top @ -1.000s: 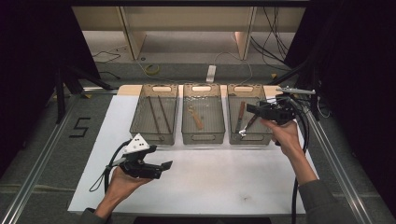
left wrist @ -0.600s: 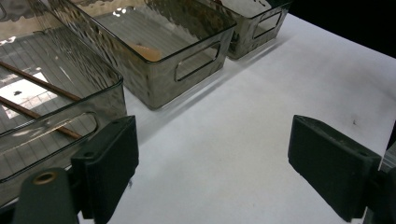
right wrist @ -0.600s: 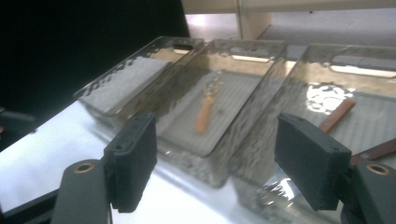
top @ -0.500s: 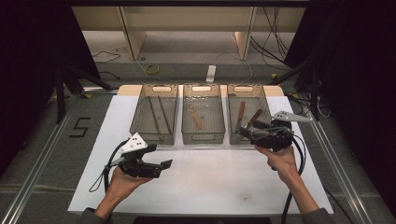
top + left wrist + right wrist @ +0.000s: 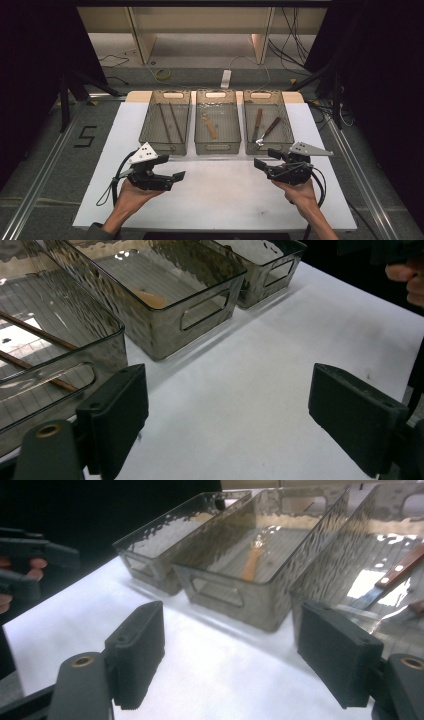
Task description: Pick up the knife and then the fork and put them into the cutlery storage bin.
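The right hand-held gripper (image 5: 264,157) lies level, low over the white sheet (image 5: 220,195) near the tabletop's right edge, its jaws pointing toward the left edge. The jaws stand wide apart and have just been opening; nothing is between them, and the right gripper view shows only bare white sheet in the gap. The right hand (image 5: 300,192) grips it from below, the forearm coming in from the near edge, and the grey three-cornered plate (image 5: 311,148) sits on top.

The left hand-held gripper (image 5: 172,169) mirrors it near the left part of the near edge, level, jaws pointing toward the right edge. Its jaws are also spread wide and empty, over bare sheet in the left gripper view. The left hand (image 5: 131,192) cups it from underneath, and a black cable (image 5: 112,182) loops off toward the left edge.

Just beyond the right hand-held gripper, toward the far edge, stands the right bin (image 5: 286,145) of three smoky see-through bins set in a row. In it lie a wooden-handled knife (image 5: 257,125) and a second brown-handled utensil (image 5: 269,131), side by side, slightly angled. The middle bin (image 5: 218,148) holds a small utensil with a tan handle (image 5: 210,127). The left bin (image 5: 165,147) holds two thin brown sticks (image 5: 170,125) lying lengthwise.

Off the sheet, on the grey surface beside the tabletop's left edge, a black "5" (image 5: 85,136) is marked.
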### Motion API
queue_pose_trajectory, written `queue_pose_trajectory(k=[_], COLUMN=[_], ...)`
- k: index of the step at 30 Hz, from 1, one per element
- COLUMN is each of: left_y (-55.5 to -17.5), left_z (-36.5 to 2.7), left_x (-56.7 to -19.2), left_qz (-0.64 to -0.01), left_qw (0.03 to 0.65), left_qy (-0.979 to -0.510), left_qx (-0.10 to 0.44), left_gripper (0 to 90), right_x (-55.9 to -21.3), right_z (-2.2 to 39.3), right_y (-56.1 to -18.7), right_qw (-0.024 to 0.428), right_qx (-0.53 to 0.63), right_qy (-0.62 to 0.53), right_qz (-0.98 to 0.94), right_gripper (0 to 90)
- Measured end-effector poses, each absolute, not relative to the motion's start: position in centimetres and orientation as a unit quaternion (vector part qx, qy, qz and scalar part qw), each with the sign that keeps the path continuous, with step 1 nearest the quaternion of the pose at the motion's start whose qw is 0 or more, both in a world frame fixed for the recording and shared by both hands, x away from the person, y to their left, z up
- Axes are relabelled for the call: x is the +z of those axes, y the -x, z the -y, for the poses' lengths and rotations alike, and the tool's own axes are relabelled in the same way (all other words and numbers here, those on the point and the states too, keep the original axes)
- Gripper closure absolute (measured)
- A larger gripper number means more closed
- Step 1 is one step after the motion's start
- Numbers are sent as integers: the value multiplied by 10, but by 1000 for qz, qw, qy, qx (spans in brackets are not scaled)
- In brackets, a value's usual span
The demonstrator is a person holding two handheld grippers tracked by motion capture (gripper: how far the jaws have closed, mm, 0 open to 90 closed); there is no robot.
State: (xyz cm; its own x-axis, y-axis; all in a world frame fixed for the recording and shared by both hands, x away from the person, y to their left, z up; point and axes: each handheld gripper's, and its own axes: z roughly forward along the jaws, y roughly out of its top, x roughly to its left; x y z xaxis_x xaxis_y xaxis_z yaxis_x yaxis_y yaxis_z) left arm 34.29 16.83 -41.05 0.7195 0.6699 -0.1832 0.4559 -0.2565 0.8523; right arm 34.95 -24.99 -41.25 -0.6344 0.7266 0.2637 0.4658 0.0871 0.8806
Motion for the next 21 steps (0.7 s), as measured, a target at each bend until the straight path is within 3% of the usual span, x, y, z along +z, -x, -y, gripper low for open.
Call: queue_pose_trajectory(k=[21], left_y=[-331], left_z=[-175], left_x=[-413], left_qz=[-353], left_qw=[518], left_qy=[-774], left_qx=[91], left_gripper=[158], right_x=[-436], right_z=[240], right_y=[-311], right_qw=[149], right_qx=[532], right_qy=[-391], right_qz=[-736], right_gripper=[224])
